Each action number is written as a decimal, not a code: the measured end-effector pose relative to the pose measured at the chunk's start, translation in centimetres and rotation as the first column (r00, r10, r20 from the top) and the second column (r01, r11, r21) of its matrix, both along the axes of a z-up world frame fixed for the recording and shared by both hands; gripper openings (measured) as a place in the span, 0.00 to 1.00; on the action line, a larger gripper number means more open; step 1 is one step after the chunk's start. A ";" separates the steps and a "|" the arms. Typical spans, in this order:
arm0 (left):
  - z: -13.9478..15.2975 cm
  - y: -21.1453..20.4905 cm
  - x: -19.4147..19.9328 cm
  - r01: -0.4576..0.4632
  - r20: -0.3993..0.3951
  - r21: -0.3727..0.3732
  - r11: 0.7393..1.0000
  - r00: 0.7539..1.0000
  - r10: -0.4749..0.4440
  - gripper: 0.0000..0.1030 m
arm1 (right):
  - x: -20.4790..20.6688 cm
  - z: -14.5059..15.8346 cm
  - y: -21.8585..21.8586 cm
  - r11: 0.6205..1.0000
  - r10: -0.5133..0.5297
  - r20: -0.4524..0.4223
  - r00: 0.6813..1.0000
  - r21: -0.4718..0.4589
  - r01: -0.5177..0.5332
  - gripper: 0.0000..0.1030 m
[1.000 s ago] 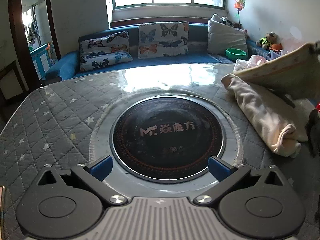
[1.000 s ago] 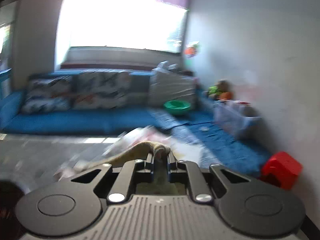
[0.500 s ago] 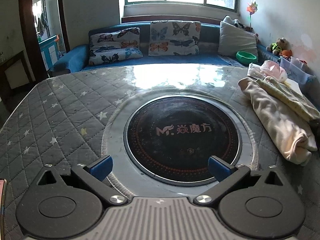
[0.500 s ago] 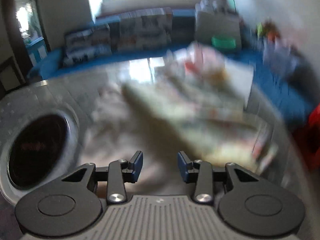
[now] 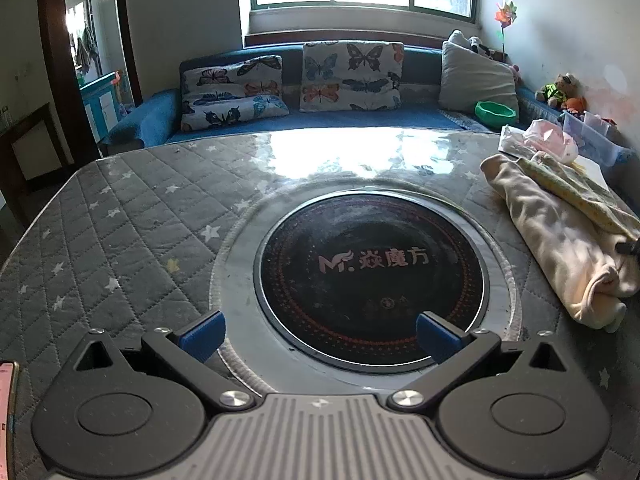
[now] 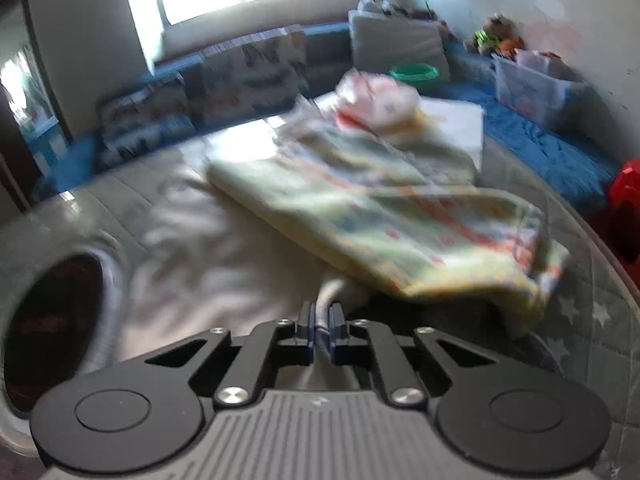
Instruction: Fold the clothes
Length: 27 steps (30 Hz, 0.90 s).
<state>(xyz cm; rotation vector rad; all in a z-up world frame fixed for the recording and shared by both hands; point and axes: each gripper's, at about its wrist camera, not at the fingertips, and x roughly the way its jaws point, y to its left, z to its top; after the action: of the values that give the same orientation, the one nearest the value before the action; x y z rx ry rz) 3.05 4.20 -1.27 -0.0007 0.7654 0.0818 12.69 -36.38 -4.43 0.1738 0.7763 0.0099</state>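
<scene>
The right claw (image 6: pixel 319 334) is clenched on a pale fold of the cream garment (image 6: pixel 224 240) lying on the counter (image 5: pixel 132 216); the patterned cloth (image 6: pixel 400 224) rests beyond; the left claw (image 5: pixel 318 334) hangs released over the hob (image 5: pixel 370 276), clothes well right.

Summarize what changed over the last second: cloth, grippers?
The right gripper let go of the patterned cloth, which went from hanging in the air to lying on the cream garment. The gripper then came down and shut on a fold of the cream garment at its near edge. The left gripper stayed open and empty over the round cooktop; the pink bundle did not move.
</scene>
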 end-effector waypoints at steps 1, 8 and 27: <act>0.1 0.1 -0.1 -0.005 0.002 0.000 1.000 1.000 0.005 1.00 | -0.4 0.9 0.2 1.000 0.011 0.030 0.999 0.003 -0.011 0.06; 1.0 1.2 -0.6 -0.034 0.026 -0.013 0.999 0.999 0.034 1.00 | -2.8 10.9 1.2 0.999 0.050 0.331 0.942 -0.009 -0.050 0.00; 1.2 1.8 -0.9 -0.038 0.030 -0.018 0.999 0.999 0.039 1.00 | -2.5 4.4 3.4 0.977 0.165 0.053 0.985 -0.143 -0.156 0.49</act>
<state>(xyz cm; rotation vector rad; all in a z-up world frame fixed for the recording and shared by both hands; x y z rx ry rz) 2.14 6.02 -0.08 -0.0332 0.7356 0.1116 10.17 -32.96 -0.04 -0.0217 0.7222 0.1145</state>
